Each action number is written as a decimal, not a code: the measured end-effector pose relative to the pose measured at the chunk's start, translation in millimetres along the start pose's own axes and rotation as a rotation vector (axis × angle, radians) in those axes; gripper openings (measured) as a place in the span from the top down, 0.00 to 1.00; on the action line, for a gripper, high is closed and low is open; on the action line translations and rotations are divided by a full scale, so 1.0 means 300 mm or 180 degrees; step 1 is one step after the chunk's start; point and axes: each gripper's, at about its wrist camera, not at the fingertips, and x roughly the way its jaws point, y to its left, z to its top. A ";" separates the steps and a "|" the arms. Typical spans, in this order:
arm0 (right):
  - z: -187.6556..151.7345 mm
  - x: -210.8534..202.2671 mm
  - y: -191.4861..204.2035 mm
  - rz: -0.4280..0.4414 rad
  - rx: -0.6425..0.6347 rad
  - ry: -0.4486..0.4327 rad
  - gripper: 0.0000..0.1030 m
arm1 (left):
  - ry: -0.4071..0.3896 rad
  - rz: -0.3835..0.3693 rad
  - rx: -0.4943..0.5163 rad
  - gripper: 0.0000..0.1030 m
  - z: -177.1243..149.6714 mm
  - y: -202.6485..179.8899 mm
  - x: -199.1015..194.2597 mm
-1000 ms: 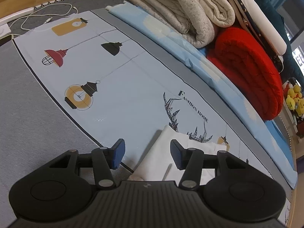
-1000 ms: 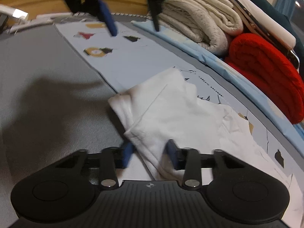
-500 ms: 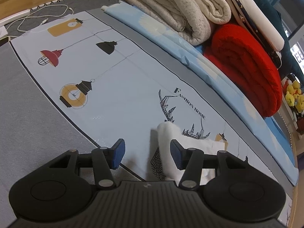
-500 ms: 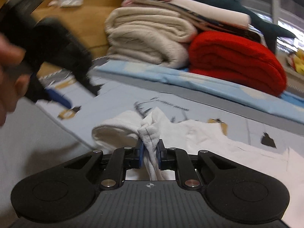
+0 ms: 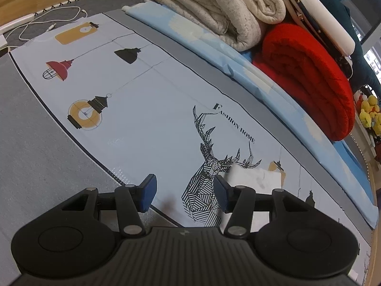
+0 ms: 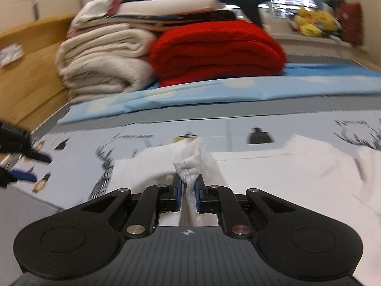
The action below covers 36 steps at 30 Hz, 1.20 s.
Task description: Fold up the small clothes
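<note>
A small white garment (image 6: 273,166) lies spread on the printed pale blue sheet (image 6: 233,128). My right gripper (image 6: 187,190) is shut on a bunched fold of the white garment (image 6: 190,164) and holds it up off the sheet. In the left wrist view only a corner of the garment (image 5: 254,175) shows, behind the right fingertip. My left gripper (image 5: 184,191) is open and empty, hovering over the deer print (image 5: 209,166) on the sheet (image 5: 142,119). The left gripper also shows blurred at the left edge of the right wrist view (image 6: 21,166).
Folded cream blankets (image 5: 214,7) and a red blanket (image 5: 307,76) are stacked along the far side on a light blue sheet (image 5: 238,64). A white cable (image 5: 47,21) lies on the grey mattress (image 5: 28,143) at far left. Yellow plush toys (image 5: 369,116) sit at right.
My right gripper closed on the garment's fold and pulled it to the right, lifting it. The garment slid out from under my left gripper, uncovering the deer print. The left gripper stayed open.
</note>
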 end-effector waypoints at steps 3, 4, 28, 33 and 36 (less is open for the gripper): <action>0.005 -0.006 -0.065 -0.0086 0.0204 0.0033 0.91 | -0.0029 0.0053 0.0014 0.44 0.001 0.003 0.003; 0.009 -0.014 -0.136 -0.0192 0.0458 0.0058 0.91 | -0.0046 0.0077 0.0029 0.44 0.001 0.001 0.005; -0.033 0.151 -0.498 -0.1109 0.1841 0.0810 0.86 | 0.0834 -0.0398 0.0454 0.37 -0.148 -0.189 0.270; 0.045 0.084 -0.480 -0.0814 0.1759 0.0242 0.94 | 0.0864 -0.0309 0.0686 0.39 -0.181 -0.209 0.291; 0.103 -0.015 -0.456 -0.0687 0.1605 -0.0482 0.94 | 0.0885 -0.0274 0.0939 0.52 -0.203 -0.218 0.292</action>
